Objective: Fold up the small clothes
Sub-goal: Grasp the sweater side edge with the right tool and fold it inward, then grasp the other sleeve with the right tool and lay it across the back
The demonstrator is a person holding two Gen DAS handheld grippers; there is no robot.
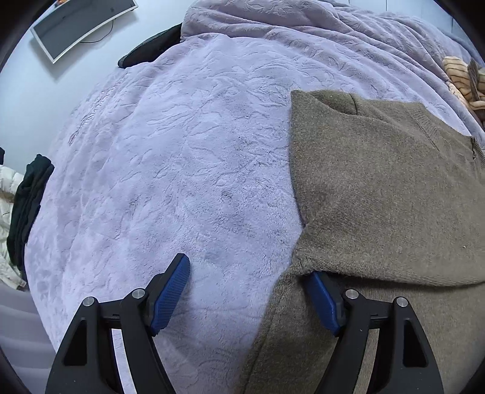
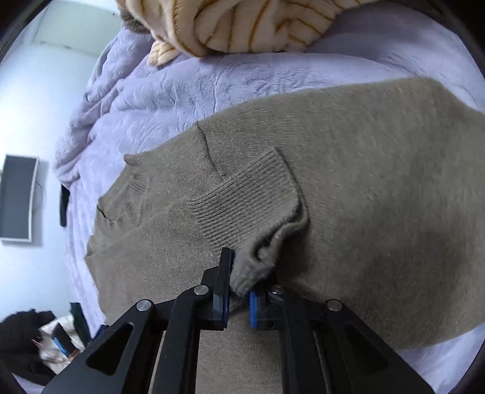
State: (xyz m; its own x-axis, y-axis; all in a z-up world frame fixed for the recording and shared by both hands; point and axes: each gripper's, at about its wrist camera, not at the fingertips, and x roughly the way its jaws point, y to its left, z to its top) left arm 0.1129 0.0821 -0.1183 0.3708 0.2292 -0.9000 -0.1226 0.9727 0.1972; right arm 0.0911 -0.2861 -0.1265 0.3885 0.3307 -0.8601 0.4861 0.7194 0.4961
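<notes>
An olive-brown knit sweater (image 1: 385,194) lies on a lilac fleece blanket (image 1: 182,169); its left side is folded inward. My left gripper (image 1: 245,272) is open at the sweater's left edge, its right finger tucked under the folded cloth, its left finger on bare blanket. In the right wrist view the sweater (image 2: 379,169) fills the middle, with a sleeve folded across the body. My right gripper (image 2: 239,288) is shut on the sleeve's ribbed cuff (image 2: 251,212), held just above the body of the sweater.
A cream garment with thin orange stripes (image 2: 242,24) lies at the blanket's far edge, also seen at the right of the left wrist view (image 1: 463,81). A dark garment (image 1: 151,48) lies at the back. A monitor (image 1: 81,24) hangs on the wall. Dark and white clothes (image 1: 21,212) are heaped at the left.
</notes>
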